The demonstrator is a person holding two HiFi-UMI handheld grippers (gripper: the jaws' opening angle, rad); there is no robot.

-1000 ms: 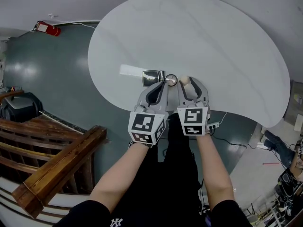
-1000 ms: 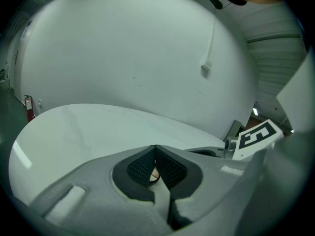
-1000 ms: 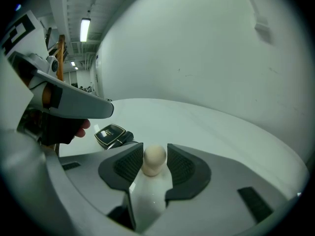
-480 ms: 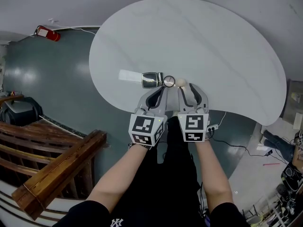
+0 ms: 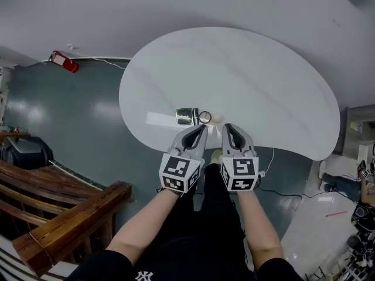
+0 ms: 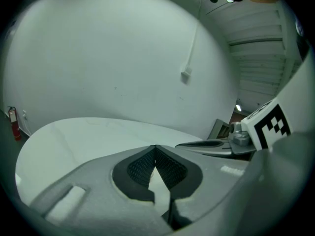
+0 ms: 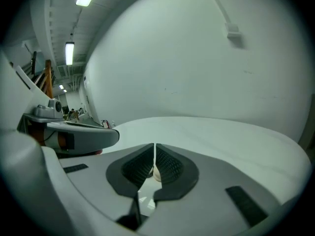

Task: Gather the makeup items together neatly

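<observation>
Holding left gripper (image 5: pixel 202 127) and right gripper (image 5: pixel 227 126) above the table (image 5: pixel 263 86) edge, both pressed together, empty, the right's jaws just closing on nothing; judging the 3 makeup items (image 5: pixel 204 117), side by side, already gathered.

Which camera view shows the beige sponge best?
The head view: the beige sponge lies whole on the table. The right gripper view shows only a sliver behind jaws that just closed empty; the left gripper view none.
</observation>
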